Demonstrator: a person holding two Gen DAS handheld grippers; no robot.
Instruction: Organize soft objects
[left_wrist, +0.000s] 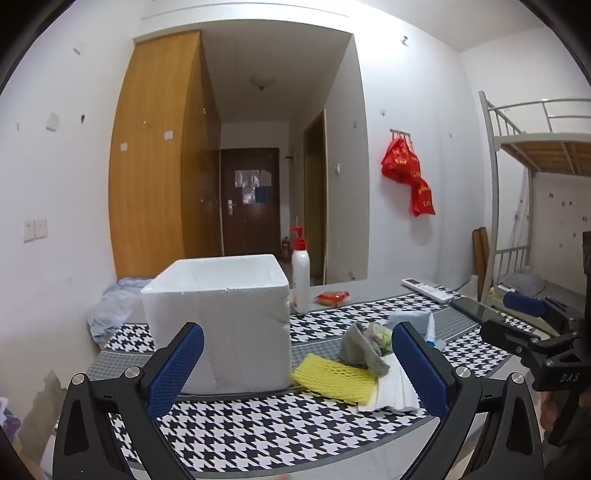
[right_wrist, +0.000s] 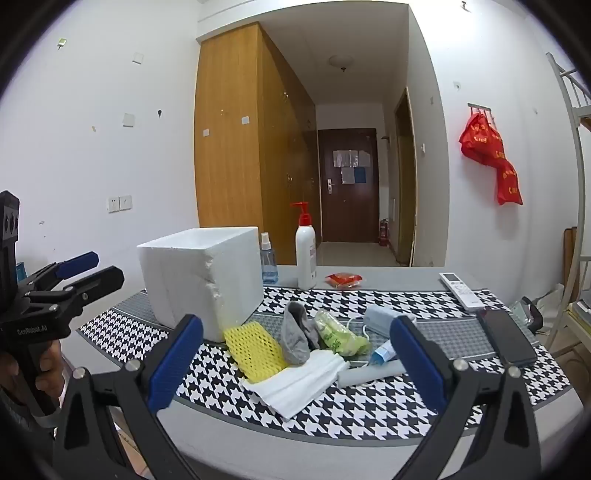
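Note:
A white foam box (left_wrist: 221, 325) (right_wrist: 201, 277) stands open-topped on the houndstooth table cloth (right_wrist: 369, 410). To its right lies a pile of soft things: a yellow foam net (left_wrist: 334, 376) (right_wrist: 255, 350), a grey sock (left_wrist: 360, 350) (right_wrist: 295, 336), white folded tissue (left_wrist: 393, 393) (right_wrist: 299, 380), a green-white plastic bag (right_wrist: 340, 334) and a light blue cloth (left_wrist: 408, 319) (right_wrist: 380, 317). My left gripper (left_wrist: 295, 373) is open and empty, in front of the box. My right gripper (right_wrist: 295, 362) is open and empty, in front of the pile.
A red-pump lotion bottle (right_wrist: 306, 254) (left_wrist: 300, 273), a blue spray bottle (right_wrist: 267, 260) and a red packet (right_wrist: 343, 279) stand behind the box. A white remote (right_wrist: 460, 290) and a black phone (right_wrist: 508, 336) lie at right. A bunk bed (left_wrist: 535, 147) stands far right.

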